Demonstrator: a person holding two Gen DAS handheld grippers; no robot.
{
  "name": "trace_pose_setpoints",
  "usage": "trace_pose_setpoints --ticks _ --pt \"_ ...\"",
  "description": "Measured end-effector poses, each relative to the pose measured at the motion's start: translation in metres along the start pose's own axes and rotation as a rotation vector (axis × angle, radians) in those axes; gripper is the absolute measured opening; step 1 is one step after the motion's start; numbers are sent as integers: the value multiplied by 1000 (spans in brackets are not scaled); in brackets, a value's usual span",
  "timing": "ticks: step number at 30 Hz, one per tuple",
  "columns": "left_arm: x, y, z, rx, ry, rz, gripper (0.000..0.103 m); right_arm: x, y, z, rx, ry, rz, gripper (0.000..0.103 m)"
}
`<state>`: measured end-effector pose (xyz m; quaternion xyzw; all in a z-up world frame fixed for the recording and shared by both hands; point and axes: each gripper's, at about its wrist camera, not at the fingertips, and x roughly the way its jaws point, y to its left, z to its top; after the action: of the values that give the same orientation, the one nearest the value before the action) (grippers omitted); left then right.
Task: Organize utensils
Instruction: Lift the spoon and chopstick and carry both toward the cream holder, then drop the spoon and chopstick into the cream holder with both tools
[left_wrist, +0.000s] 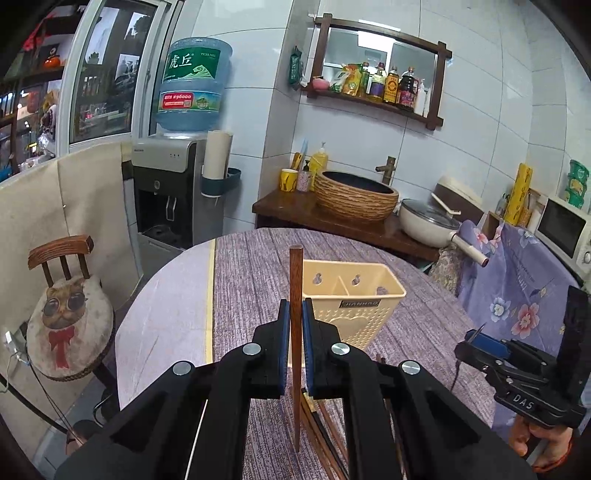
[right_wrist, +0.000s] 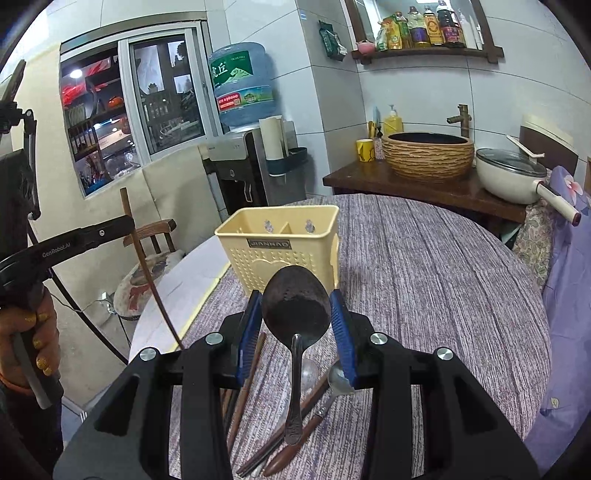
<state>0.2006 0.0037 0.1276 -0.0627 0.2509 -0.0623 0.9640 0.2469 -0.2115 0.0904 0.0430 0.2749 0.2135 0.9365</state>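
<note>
Utensils lie in a loose heap on the purple striped tablecloth (left_wrist: 251, 280) below the left gripper (left_wrist: 295, 325), seen from the left wrist as brown chopsticks (left_wrist: 325, 435) and dark handles partly hidden by the black frame. That gripper's blue pads are pressed nearly together on a single brown wooden chopstick (left_wrist: 295, 332), which stands upright between them, its blunt top above the pads and its thin tip hanging free over the cloth. Just behind it stands the cream plastic utensil holder (left_wrist: 354, 306), divided in two compartments, both of which look empty from here. At the right edge the right gripper (left_wrist: 476, 336) shows, with a hand (left_wrist: 535, 439) on its grip. From the right wrist, the right gripper (right_wrist: 297, 306) holds a dark metal spoon (right_wrist: 295, 306) by the sides of its bowl, jaws partly apart around it, the handle hanging down clear of the table. Under it rest the remaining chopsticks (right_wrist: 251, 376), a shiny spoon (right_wrist: 338, 380) and a brown-handled piece (right_wrist: 284, 458). The holder (right_wrist: 280, 251) stands just beyond the spoon. At left, the other gripper (right_wrist: 127, 223) carries its chopstick (right_wrist: 146, 269) tilted
</note>
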Motion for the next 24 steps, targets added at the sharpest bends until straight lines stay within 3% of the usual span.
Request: trace_pose_setpoints --ticks 4,8,15,19,24 --pt "-11 -3 27 8 -44 -15 8 -1 4 23 0 -29 17 38" --pt "-25 -12 67 5 -127 -32 8 -4 10 65 20 -117 35 38" --pt "-14 -22 121 -56 -266 -3 8 15 21 137 27 -262 -46 38" --pt "9 -22 124 -79 -285 14 8 39 27 151 -14 -293 -103 38" --pt "44 -21 96 -65 -230 31 8 77 23 133 -48 -273 -162 38"
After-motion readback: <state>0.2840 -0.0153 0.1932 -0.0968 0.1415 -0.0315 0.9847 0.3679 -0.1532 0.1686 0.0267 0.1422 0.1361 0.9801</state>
